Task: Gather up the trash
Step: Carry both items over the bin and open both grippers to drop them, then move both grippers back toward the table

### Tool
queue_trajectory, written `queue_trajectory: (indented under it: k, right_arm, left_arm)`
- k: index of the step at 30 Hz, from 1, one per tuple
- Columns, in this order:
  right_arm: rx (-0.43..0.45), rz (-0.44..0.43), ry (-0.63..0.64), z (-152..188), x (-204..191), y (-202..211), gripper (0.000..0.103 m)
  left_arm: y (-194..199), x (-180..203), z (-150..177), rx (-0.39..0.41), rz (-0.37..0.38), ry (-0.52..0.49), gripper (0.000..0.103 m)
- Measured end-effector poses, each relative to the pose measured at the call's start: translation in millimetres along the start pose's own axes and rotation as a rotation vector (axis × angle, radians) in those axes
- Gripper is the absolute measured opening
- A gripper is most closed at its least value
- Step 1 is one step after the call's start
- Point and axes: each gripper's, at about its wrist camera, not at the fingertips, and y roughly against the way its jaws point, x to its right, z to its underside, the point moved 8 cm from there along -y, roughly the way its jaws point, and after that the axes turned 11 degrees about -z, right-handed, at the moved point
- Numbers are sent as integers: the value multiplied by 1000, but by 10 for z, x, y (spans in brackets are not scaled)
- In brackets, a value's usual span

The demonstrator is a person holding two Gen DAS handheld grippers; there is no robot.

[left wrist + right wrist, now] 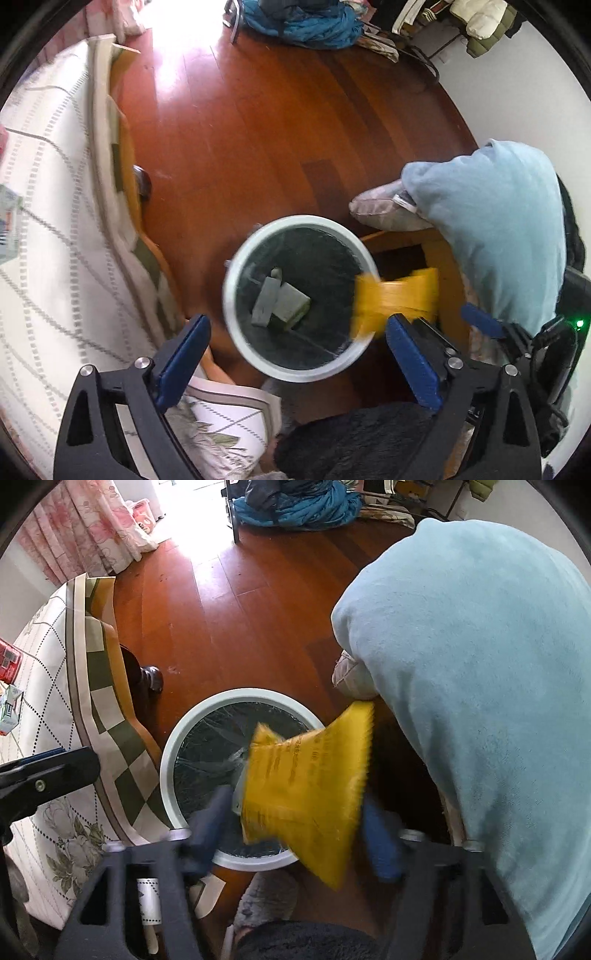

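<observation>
The yellow snack packet (306, 797) hangs blurred between your right gripper's (295, 834) wide-spread jaws, above the near rim of the white bin (168, 764). It may clip that rim and land on the wooden floor (229, 627). Your left gripper (295, 358), also wide and empty, cannot catch it.

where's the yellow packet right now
In the right wrist view the yellow packet hangs blurred between the open right gripper's fingers, above the right side of the white bin, beside the light blue cloth.
</observation>
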Motion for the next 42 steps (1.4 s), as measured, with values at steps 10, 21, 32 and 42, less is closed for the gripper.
queue_trajectory:
  k: [10, 21, 32, 42]
  right_arm:
    - [46, -1, -15, 176, -195, 328, 101]
    - [156, -52, 7, 393, -573, 1090, 102]
    - [264, -108, 36, 557, -951, 1970, 102]
    - [256, -220, 196, 160, -2157, 2115, 102]
  left_arm:
    - [486, -337, 222, 149, -209, -13, 97]
    - [1358, -486, 584, 291, -276, -4, 97]
    - [2152, -702, 751, 391, -298, 51, 97]
    - [2352, -2337, 621, 404, -460, 277, 97]
